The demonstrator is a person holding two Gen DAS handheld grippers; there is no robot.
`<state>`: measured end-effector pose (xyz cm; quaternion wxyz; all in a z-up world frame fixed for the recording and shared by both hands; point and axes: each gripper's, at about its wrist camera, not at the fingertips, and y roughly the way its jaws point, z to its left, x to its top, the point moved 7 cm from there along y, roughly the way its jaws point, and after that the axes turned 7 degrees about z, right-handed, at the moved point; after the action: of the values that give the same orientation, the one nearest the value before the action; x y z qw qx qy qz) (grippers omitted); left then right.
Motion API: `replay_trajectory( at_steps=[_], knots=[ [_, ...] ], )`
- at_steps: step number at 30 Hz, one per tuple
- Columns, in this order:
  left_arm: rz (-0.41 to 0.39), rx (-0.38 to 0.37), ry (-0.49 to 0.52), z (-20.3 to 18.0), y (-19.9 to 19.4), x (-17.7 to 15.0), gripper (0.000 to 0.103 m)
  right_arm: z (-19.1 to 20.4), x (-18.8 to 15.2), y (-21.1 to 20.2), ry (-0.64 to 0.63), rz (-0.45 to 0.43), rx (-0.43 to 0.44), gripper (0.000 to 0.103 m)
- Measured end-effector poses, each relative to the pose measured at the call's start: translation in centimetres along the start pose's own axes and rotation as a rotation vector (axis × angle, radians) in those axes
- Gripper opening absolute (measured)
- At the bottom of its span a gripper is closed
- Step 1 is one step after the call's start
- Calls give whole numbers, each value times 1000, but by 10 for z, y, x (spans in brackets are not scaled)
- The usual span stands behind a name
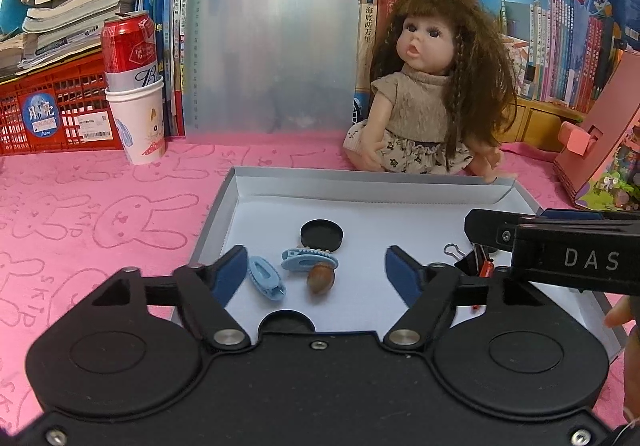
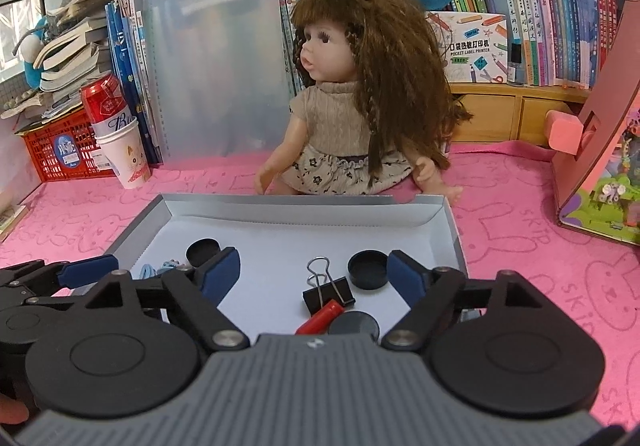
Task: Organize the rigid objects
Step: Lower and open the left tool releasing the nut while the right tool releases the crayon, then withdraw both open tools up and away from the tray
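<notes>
The left gripper (image 1: pixel 314 268) is hovering over the near edge of the shallow white box (image 1: pixel 400 188) with its jaws spread wide and holding nothing. Between its fingers are lying an acorn-like brown nut (image 1: pixel 321 277) and two pale blue hair clips, one (image 1: pixel 267 278) beside the left finger, the other (image 1: pixel 309 259) just beyond the nut and touching it. Farther ahead a black round cap (image 1: pixel 321 235) is resting on the box floor.

The right gripper (image 2: pixel 314 272) is likewise hanging released and empty. Between its fingers are sitting a black binder clip (image 2: pixel 329 293), a red cylinder (image 2: pixel 320 317) and a dark disc (image 2: pixel 354 323) nearest the camera. A second black cap (image 2: pixel 369 269) is lying just inside the right finger. A doll (image 2: pixel 352 102) is sitting beyond the box on the pink cloth (image 2: pixel 540 246).
</notes>
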<state>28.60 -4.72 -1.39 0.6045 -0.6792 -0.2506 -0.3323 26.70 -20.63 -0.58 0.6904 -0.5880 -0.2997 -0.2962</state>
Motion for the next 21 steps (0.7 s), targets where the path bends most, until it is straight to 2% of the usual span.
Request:
replay_trajectory(
  at_steps=[2, 6, 15, 21],
  knots=[
    [-4, 3, 3, 0, -3, 0, 82, -1, 0, -2, 1, -1, 1, 91],
    [-11, 12, 3, 0, -7, 0, 89, -2, 0, -5, -6, 1, 4, 103],
    [-11, 26, -15, 2, -15, -2, 96, -6, 0, -15, -3, -5, -9, 103],
    [-12, 21, -20, 6, -25, -6, 96, -9, -6, -26, 8, -22, -16, 103]
  ],
)
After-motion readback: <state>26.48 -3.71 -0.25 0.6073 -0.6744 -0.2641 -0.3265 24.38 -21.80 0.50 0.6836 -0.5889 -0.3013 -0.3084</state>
